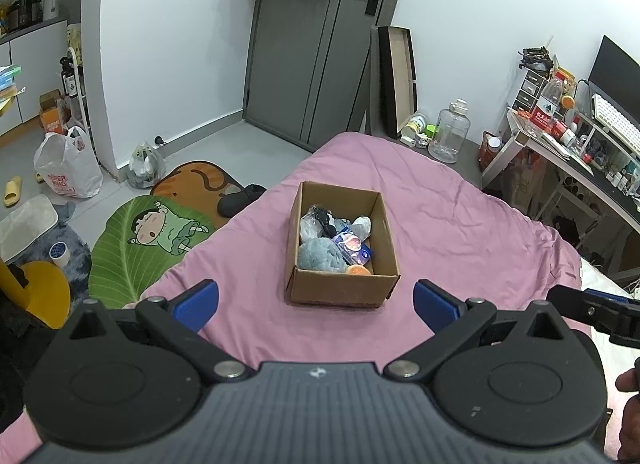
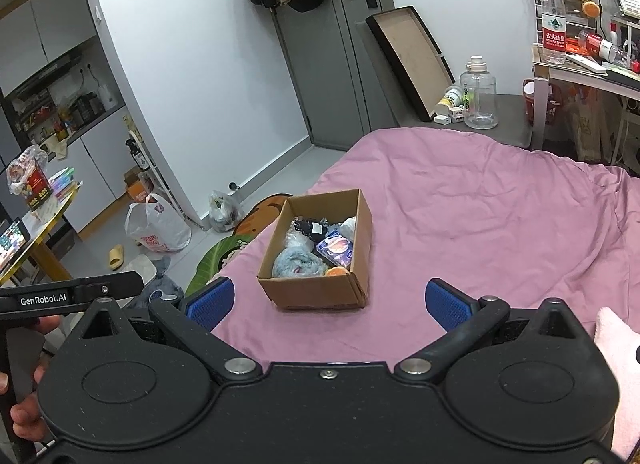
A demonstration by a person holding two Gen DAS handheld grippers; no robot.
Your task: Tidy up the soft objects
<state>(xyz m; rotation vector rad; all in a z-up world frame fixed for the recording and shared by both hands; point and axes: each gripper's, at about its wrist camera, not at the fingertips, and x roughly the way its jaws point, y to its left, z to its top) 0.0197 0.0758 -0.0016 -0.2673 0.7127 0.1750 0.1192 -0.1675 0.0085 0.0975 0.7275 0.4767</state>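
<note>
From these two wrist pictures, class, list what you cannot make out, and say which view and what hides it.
- Cardboard box contents, both views: piled up, lower items hidden by the fluffy grey item and the blue packet.
- Blue packet print, both views: too small to read.
- Pink plush, right wrist view: cut off by the frame edge and the right hand-held gripper.

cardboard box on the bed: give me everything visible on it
The cardboard box is a small brown corrugated carton, open-topped, sitting upright and flat on the pink bedsheet near the bed's foot. Its walls look a little creased at the near corner. It is filled with soft items: a fluffy grey-blue piece, a dark item at the back, a blue printed packet and an orange object in the near corner. Neither gripper touches it.
</note>
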